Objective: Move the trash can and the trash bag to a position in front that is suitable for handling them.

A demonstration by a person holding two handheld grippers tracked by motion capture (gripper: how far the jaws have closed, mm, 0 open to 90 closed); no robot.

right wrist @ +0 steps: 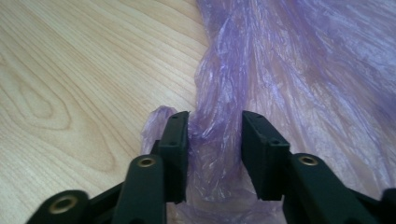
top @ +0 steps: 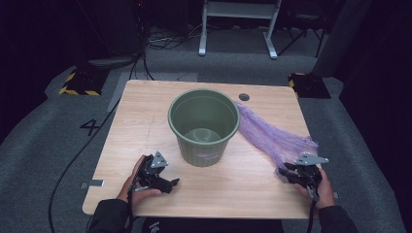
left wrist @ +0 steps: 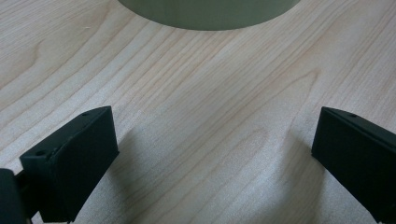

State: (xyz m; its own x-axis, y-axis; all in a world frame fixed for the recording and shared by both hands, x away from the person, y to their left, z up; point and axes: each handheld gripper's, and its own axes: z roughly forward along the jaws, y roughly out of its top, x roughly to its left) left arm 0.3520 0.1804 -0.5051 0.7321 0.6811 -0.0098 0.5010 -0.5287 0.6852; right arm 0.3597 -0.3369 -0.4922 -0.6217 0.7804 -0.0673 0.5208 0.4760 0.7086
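A dark green plastic bin [top: 204, 126] stands upright and empty in the middle of the wooden table [top: 141, 121]. A thin purple plastic bag [top: 272, 133] lies flat from the bin's right side toward the front right. My right gripper [top: 284, 172] sits at the bag's near end. In the right gripper view, its jaws [right wrist: 215, 140] pinch a bunched fold of the bag [right wrist: 289, 70] between them. My left gripper [top: 170, 183] rests low at the front left, jaws wide apart over bare wood [left wrist: 215, 158]. The bin's base [left wrist: 210, 11] lies just ahead of it.
A round cable hole [top: 244, 97] is in the table's far right part. Beyond the table are a grey floor, cables [top: 73, 160] at the left, a white frame [top: 238, 24] and yellow-black striped blocks [top: 80, 82].
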